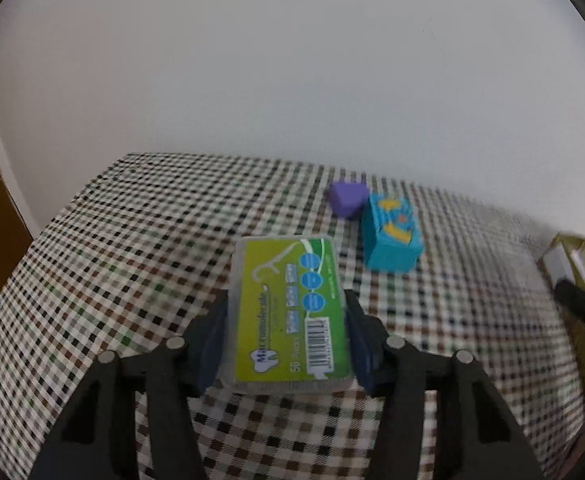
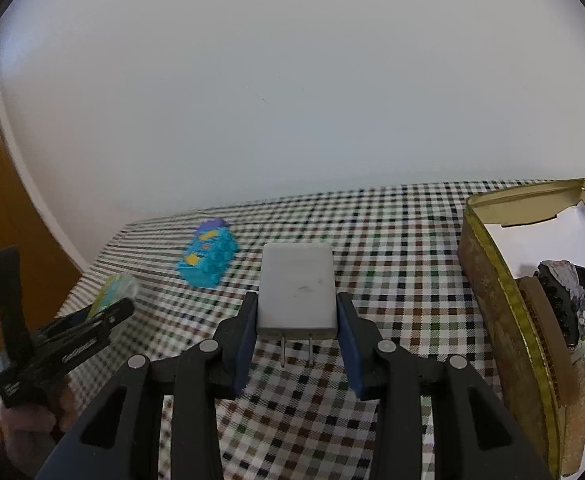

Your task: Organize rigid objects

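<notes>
"50" on green floss-pick box (image 1: 288,312)

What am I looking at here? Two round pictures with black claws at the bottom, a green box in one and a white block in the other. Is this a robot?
No robot: a person holds a two-finger tool in each hand, and a fisheye camera on each looks along its fingers. In the left-hand view, the left tool has a green dental floss pick box between its pads. In the right-hand view, the right tool grips a white plug-in charger, prongs pointing back at the camera. On the checked tablecloth lie a turquoise block and a purple block beside it. A gold tin at the right already holds a few things.
</notes>
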`<state>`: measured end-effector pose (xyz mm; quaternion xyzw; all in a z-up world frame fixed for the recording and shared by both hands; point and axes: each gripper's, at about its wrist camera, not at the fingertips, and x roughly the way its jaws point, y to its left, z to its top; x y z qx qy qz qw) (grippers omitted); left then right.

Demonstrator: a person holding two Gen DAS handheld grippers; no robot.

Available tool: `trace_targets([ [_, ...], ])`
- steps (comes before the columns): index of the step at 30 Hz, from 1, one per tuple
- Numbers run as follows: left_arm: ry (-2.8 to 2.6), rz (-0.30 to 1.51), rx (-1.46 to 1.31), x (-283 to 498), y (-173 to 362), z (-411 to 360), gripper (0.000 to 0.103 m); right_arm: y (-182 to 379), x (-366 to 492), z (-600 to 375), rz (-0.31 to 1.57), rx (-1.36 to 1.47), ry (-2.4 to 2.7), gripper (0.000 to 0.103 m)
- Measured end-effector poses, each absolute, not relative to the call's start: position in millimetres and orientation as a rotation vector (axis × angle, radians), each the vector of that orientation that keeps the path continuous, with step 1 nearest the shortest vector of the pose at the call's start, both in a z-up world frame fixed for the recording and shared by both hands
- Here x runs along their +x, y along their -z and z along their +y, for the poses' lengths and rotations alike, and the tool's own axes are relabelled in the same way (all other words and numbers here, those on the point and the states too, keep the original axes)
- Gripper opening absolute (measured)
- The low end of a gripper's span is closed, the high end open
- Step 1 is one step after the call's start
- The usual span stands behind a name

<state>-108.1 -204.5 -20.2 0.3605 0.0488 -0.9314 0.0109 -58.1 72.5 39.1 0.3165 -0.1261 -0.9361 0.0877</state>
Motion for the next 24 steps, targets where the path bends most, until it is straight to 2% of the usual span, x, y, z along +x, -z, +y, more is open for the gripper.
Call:
trace_targets([
  [8, 2.993, 0.144, 0.965, -87.1, 4.8, -171.1, 0.053, -61.4, -20.2, 95.0, -0.390, 0.808, 2.783, 0.041],
  [24, 3.141, 0.124, 0.883, -57.2, -10.7, -72.2, 0.053, -83.0, 5.2, 144.2, -0.416, 0.660, 2.884, 0.041],
])
